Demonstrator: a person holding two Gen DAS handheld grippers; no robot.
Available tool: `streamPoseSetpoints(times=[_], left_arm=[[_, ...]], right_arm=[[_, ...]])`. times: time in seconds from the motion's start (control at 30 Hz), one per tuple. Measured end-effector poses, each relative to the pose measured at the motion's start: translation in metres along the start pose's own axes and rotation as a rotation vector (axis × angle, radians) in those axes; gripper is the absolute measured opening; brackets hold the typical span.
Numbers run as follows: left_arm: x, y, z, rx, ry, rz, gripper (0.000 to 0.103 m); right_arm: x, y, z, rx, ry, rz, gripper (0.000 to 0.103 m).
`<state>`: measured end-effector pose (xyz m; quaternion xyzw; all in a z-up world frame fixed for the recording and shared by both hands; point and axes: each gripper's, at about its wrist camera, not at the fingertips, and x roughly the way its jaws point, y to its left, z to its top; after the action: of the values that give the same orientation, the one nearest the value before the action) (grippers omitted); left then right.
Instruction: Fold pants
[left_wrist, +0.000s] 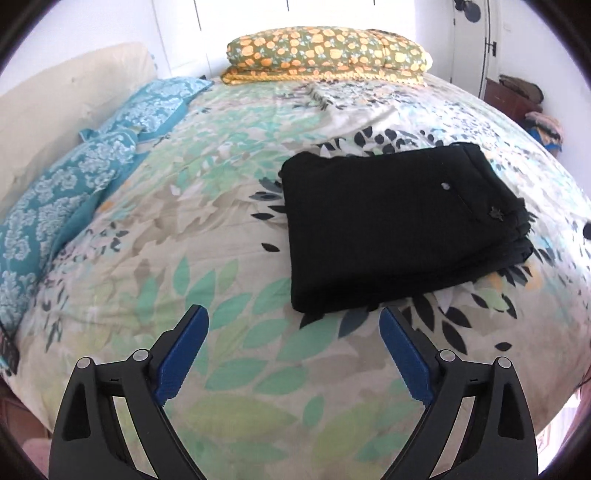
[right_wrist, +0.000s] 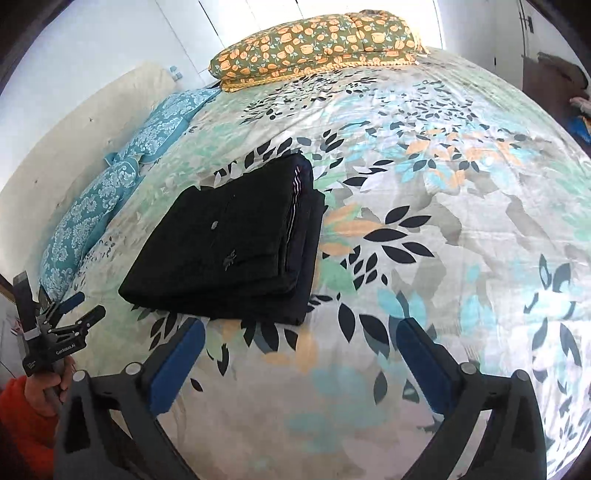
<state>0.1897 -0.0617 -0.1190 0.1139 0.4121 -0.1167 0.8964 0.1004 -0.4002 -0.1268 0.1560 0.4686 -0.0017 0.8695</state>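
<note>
The black pants (left_wrist: 399, 229) are lying folded in a neat stack on the bed (left_wrist: 207, 206), clear of both grippers. The left gripper (left_wrist: 293, 332) and right gripper (right_wrist: 301, 338) are hovering above the cover, jaws spread, pinching nothing.

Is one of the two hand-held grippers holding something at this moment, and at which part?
Nothing is held. The left hand-held gripper and right hand-held gripper are open above the bedspread; the folded black pants lie free.
</note>
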Motion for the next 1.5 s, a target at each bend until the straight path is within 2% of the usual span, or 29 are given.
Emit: streamPoseSetpoints(times=[0.07,0.13,0.27,0.33,0.43,0.47,0.53,0.6,0.67,0.73,0.83,0.93,1.1,1.3,1.5], left_arm=[[-0.010,-0.005,0.012,-0.004,-0.025,0.002,0.097],[-0.025,-0.010,0.033,-0.001,-0.046,0.020,0.097],[-0.064,-0.013,0.084,0.009,-0.132,0.077,0.098],[-0.088,-0.011,0.103,0.002,-0.197,0.095,0.103],[-0.119,-0.007,0.113,-0.040,-0.293,0.174,0.102],[-0.124,-0.007,0.112,-0.056,-0.298,0.186,0.102],[-0.126,-0.005,0.106,-0.097,-0.248,0.159,0.102],[-0.120,-0.004,0.095,-0.129,-0.155,0.094,0.102],[-0.110,-0.005,0.078,-0.145,-0.080,0.047,0.102],[-0.103,-0.007,0.061,-0.160,-0.049,0.046,0.102],[-0.100,-0.002,0.044,-0.177,-0.017,0.026,0.102],[-0.099,0.005,0.037,-0.188,0.013,0.043,0.102],[-0.100,0.004,0.027,-0.161,0.016,0.078,0.102],[-0.104,-0.009,0.008,-0.133,0.040,0.044,0.102],[-0.106,-0.016,-0.008,-0.109,0.077,0.008,0.102]], right_arm=[[0.003,0.007,-0.005,-0.001,0.045,-0.013,0.103],[-0.004,0.013,-0.007,-0.022,0.034,-0.016,0.103],[-0.043,0.039,0.014,-0.110,-0.077,-0.090,0.103],[-0.069,0.055,0.031,-0.160,-0.143,-0.151,0.103],[-0.106,0.081,0.050,-0.240,-0.250,-0.234,0.103],[-0.114,0.088,0.052,-0.250,-0.275,-0.252,0.103],[-0.122,0.098,0.050,-0.237,-0.291,-0.254,0.103],[-0.119,0.106,0.042,-0.201,-0.269,-0.242,0.103],[-0.112,0.111,0.023,-0.162,-0.252,-0.215,0.103],[-0.101,0.117,0.001,-0.136,-0.233,-0.219,0.103],[-0.087,0.128,-0.030,-0.150,-0.220,-0.255,0.103],[-0.082,0.133,-0.049,-0.165,-0.203,-0.257,0.103],[-0.093,0.132,-0.055,-0.150,-0.202,-0.281,0.103],[-0.112,0.136,-0.058,-0.129,-0.199,-0.289,0.103],[-0.104,0.140,-0.070,-0.143,-0.168,-0.306,0.103]])
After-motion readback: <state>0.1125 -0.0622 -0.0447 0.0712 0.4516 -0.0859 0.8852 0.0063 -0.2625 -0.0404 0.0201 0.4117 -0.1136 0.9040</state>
